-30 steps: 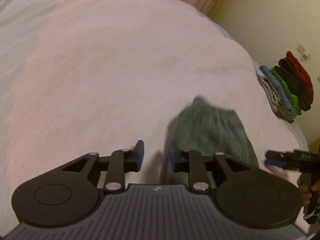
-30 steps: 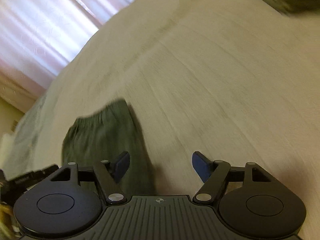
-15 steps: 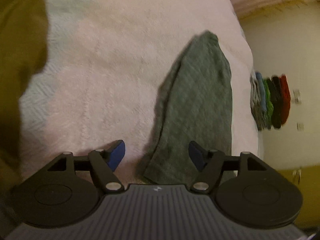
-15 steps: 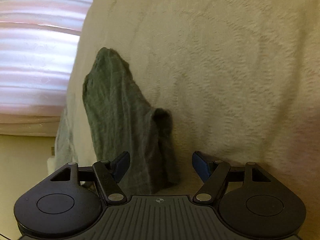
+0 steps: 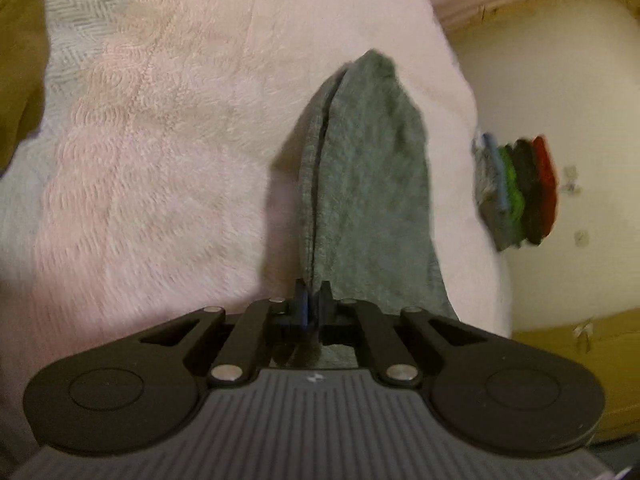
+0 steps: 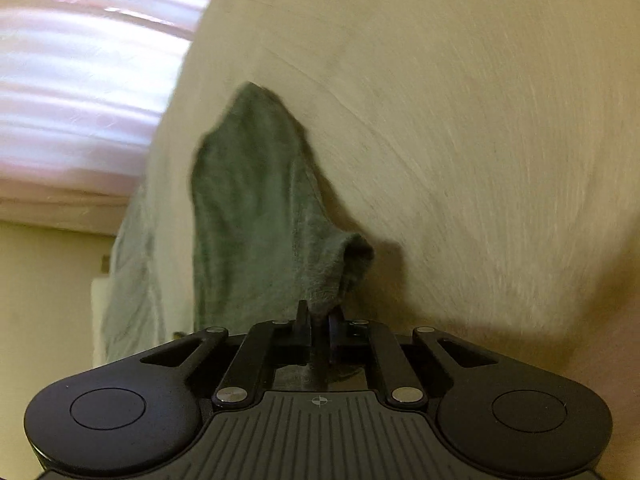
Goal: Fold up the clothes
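My left gripper (image 5: 313, 300) has its jaws pressed together on the near edge of a grey-green garment (image 5: 368, 184), the cloth pinched between the blue pads. From that pinch the garment runs away from me along the bed, folded double, with a dark seam line between its two layers on the left side, and it narrows to a rounded tip far out on the pale pink blanket (image 5: 168, 152). My right gripper (image 6: 319, 316) is likewise closed on the same garment (image 6: 256, 208), nipping a bunched corner of it, and just past my fingers a small fold of cloth curls over to the right and throws a shadow on the blanket (image 6: 460, 160). In the left wrist view an olive-brown cloth (image 5: 18, 60) lies at the far left edge of the bed, well apart from the garment. Against the cream wall on the right stands a blurred stack of folded clothes (image 5: 516, 192) in grey, blue, green, dark and red. In the right wrist view a bright pinkish curtain (image 6: 88, 72) fills the upper left.
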`<state>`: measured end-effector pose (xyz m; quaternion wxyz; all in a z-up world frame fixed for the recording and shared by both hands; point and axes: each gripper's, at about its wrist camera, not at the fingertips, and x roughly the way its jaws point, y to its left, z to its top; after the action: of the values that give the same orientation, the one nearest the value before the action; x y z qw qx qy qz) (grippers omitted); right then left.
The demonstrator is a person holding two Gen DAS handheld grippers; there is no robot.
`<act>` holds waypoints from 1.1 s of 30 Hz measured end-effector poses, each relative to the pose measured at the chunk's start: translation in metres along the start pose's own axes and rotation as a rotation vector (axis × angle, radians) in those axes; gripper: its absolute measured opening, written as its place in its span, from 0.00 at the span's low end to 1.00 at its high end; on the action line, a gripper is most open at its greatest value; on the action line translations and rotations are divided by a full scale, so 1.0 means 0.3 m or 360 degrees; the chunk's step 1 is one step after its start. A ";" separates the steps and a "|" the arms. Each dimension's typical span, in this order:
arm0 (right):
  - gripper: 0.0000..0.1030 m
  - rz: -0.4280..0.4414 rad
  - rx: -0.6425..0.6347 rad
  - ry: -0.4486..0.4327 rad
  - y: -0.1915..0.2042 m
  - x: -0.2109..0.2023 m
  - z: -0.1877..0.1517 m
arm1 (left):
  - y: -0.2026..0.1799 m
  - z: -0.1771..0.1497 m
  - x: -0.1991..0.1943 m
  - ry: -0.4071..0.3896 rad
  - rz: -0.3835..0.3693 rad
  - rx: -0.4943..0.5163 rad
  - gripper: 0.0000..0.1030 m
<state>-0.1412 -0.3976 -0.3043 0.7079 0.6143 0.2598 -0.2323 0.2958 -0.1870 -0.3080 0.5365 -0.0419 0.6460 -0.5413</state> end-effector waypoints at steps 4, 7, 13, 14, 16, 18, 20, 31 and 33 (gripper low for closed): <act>0.05 -0.0014 -0.0145 0.0003 0.016 -0.139 0.068 | -0.085 -0.113 -0.013 -0.0055 -0.0056 -0.0011 0.01; 0.05 -0.0086 -0.0226 0.0044 -0.042 -0.231 0.088 | -0.123 -0.253 0.039 -0.0078 -0.0075 -0.0056 0.01; 0.05 -0.0246 -0.0242 0.0198 -0.236 -0.335 0.061 | -0.127 -0.586 0.186 -0.0119 0.0052 -0.0136 0.01; 0.06 -0.0272 -0.0232 0.0209 -0.265 -0.333 0.057 | -0.125 -0.637 0.207 -0.0128 0.0089 -0.0140 0.02; 0.07 -0.0328 -0.0203 0.0220 -0.312 -0.321 0.052 | -0.120 -0.702 0.238 -0.0139 0.0212 -0.0143 0.03; 0.27 -0.0430 -0.0210 0.0208 -0.315 -0.311 0.053 | -0.119 -0.746 0.255 -0.0146 0.0336 -0.0155 0.13; 0.54 -0.0580 -0.0326 0.0125 -0.257 -0.323 0.048 | -0.156 -0.733 0.225 -0.0184 0.0415 -0.0109 0.15; 0.54 -0.0735 -0.1144 0.0054 -0.027 -0.167 -0.166 | -0.333 -0.623 0.273 -0.0295 0.0629 0.0304 0.15; 0.54 -0.0827 -0.1101 0.0130 -0.059 -0.122 -0.192 | -0.323 -0.639 0.307 -0.0216 0.0655 0.0293 0.15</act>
<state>-0.1851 -0.3426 -0.2998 0.7791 0.2639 0.4962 -0.2776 0.0646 -0.1597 -0.3265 0.6793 0.1035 0.5514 -0.4731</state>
